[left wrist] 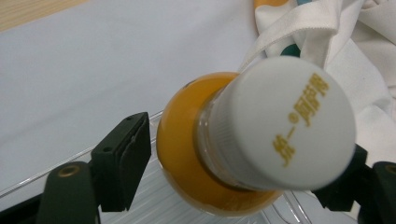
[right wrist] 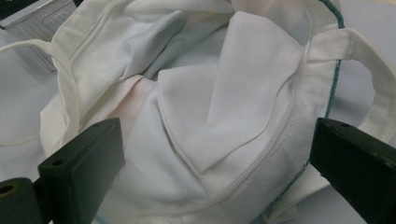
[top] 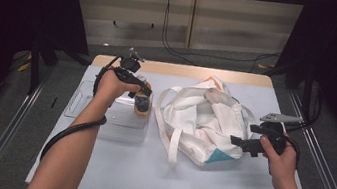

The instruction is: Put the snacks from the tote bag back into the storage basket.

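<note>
- Right gripper: jaws spread, fabric of white tote bag between them, not pinched.
- Left gripper: jaws spread either side of orange bottle, white cap, over clear tray.

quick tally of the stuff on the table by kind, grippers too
Bottle of orange drink with white cap: 1
Clear plastic tray: 1
White cloth tote bag: 1
Hand-held grippers: 2, the left gripper and the right gripper
Total: 5
</note>
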The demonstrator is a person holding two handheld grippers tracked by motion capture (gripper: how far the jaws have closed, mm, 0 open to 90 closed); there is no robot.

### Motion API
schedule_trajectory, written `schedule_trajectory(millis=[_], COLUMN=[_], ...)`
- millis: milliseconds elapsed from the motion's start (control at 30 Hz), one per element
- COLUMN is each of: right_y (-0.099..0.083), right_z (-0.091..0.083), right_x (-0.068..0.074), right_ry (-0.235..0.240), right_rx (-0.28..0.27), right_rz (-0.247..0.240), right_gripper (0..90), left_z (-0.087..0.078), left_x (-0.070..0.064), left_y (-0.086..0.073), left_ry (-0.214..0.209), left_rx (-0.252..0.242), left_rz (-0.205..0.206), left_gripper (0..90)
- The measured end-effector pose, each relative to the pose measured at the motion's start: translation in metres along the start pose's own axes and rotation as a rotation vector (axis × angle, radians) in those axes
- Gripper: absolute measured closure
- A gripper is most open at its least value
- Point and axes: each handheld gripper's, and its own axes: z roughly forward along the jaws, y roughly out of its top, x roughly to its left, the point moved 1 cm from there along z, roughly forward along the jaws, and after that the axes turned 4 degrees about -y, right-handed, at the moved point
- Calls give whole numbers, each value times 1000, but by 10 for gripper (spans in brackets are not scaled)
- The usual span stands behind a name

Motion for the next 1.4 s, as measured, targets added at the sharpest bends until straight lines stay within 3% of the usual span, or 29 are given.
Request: schedule_trajectory(millis=[33,233,433,600,733,767,1033,1067,1100,1133,1200,1233,1267,1300,1400], right_y=[0,2,2,3,3,3,4,4,4,4,4,4,4,4,5], right_z=[0,0,1,-1,0,-1,0,0,0,0,0,0,0,0,0], right_x=[0,1,4,3,3,2,3,3,3,3,3,4,4,4,5], right_ry=[0,-1,-1,-2,-2,-3,1,-2,0,2,1,2,1,1,5], right_rx=[0,-1,6,-2,2,4,3,3,3,5,3,4,4,5,3], right_rz=[-1,-1,-5,-7,-9,-6,-11,-12,-12,-13,-11,-10,-12,-10,-14], right_gripper=[27,27,27,26,26,26,26,27,26,26,26,26,26,26,26], left_z=[-3,-7,-12,-15,-19,-19,-27,-26,-29,-28,-32,-31,-33,-32,-34], left_x=[3,2,3,1,-1,-3,-8,-11,-10,-12,-12,-14,-12,-14,-14], left_y=[0,-5,-10,-14,-17,-18,-23,-25,-25,-26,-28,-29,-30,-32,-35], left_ry=[0,2,-4,-16,-23,-26,-43,-49,-48,-53,-62,-63,-66,-71,-83], left_rx=[28,18,25,19,24,0,-6,-33,-1,-23,-18,-41,-14,-37,-21], left_rz=[35,11,16,24,55,35,51,27,61,42,63,32,68,48,75], left_gripper=[225,203,196,186,184,184,182,181,181,180,180,180,180,180,180])
